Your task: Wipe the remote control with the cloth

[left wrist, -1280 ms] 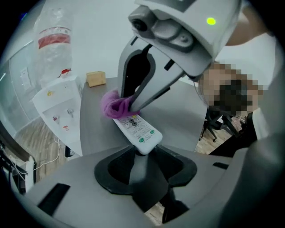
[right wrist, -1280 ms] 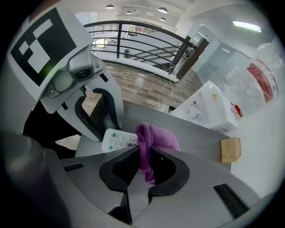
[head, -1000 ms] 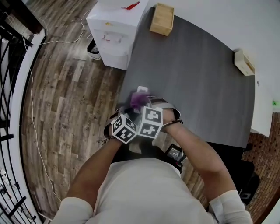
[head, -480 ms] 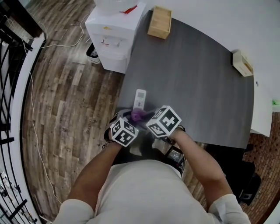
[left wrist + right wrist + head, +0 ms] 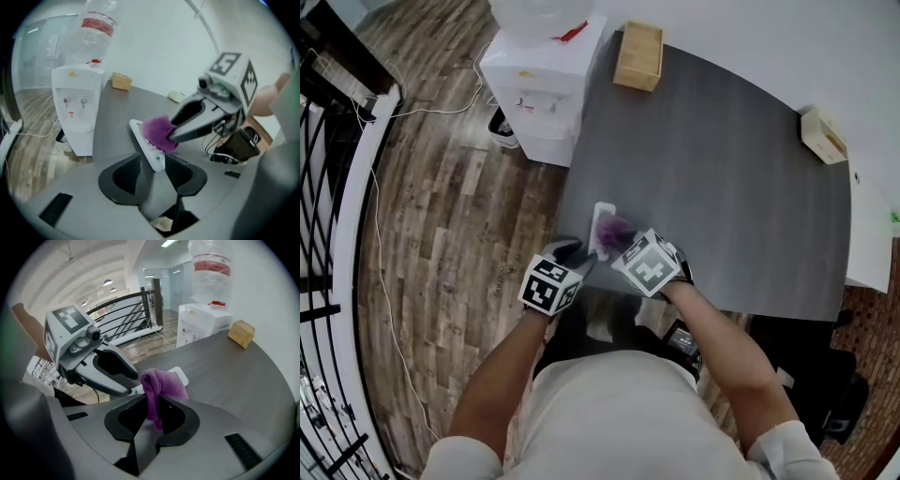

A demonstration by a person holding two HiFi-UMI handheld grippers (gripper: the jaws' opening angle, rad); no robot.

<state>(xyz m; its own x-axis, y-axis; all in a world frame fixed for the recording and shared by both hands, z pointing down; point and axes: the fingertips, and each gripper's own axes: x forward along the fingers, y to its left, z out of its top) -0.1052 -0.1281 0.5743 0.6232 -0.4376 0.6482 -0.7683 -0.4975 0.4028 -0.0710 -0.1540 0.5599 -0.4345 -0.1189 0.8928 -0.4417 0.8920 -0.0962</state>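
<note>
Left gripper view: mid-wipe.
My left gripper clamps the remote control; my right gripper presses the pinched cloth on it.

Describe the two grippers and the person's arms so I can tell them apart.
The left gripper and right gripper look alike: light grey tapered shells with dark insides, each topped by a white cube with black square markers. The person wears a whitish top; its sleeves leave the forearms bare.
</note>
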